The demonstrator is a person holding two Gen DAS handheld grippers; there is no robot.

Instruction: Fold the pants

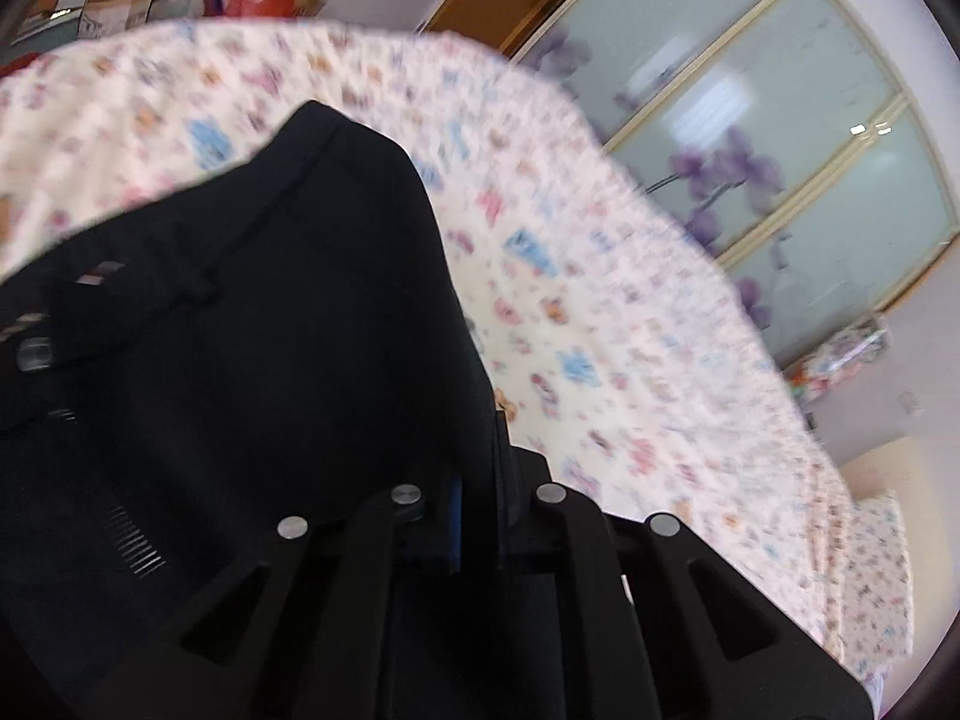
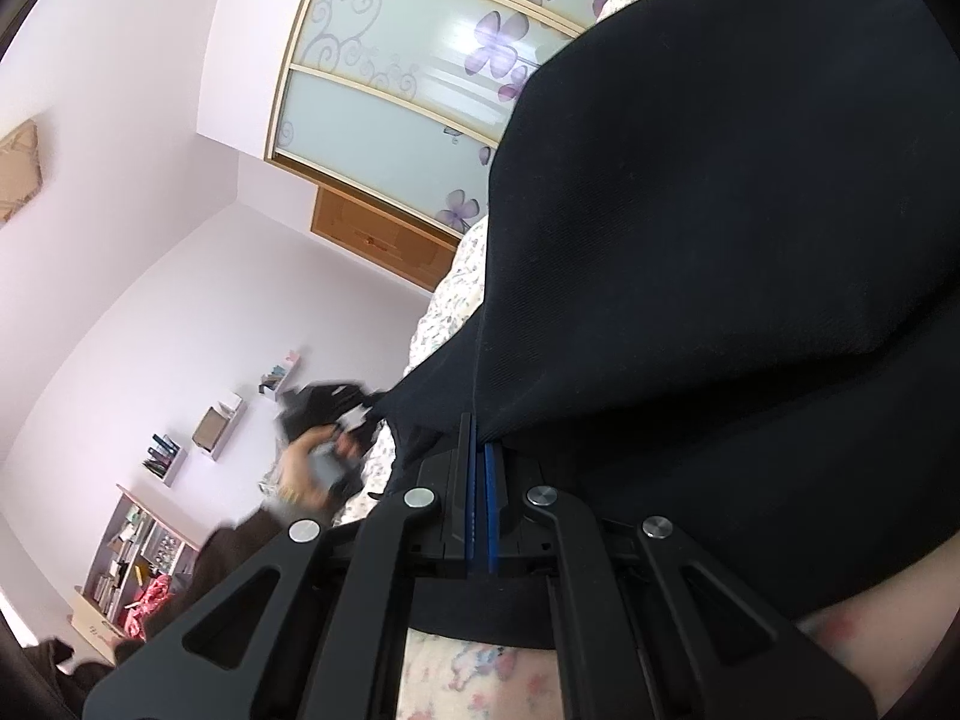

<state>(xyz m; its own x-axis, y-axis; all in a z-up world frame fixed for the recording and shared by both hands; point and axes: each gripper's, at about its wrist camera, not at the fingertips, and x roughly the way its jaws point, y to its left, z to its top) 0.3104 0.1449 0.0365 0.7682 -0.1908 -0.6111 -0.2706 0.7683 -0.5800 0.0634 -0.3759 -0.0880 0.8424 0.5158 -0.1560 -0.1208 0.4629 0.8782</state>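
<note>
The black pants (image 1: 252,324) lie partly lifted over the flower-print bed (image 1: 600,324). On the left, the left gripper (image 1: 477,480) has its fingers pressed together on an edge of the dark cloth, which rises away from them in a soft peak. On the right, the right gripper (image 2: 480,468) is likewise closed, its blue-padded fingers pinching a fold of the pants (image 2: 720,240), which drape heavily across most of that view. The fabric looks soft, limp and fairly light; it will likely sag between the two holds, so seams, waistband or hems are the surest places to grip. Only the left view shows a belt loop and the bed's wide top; only the right view shows the person's hand (image 2: 306,468) working the other gripper, and wall shelves (image 2: 210,426).
</note>
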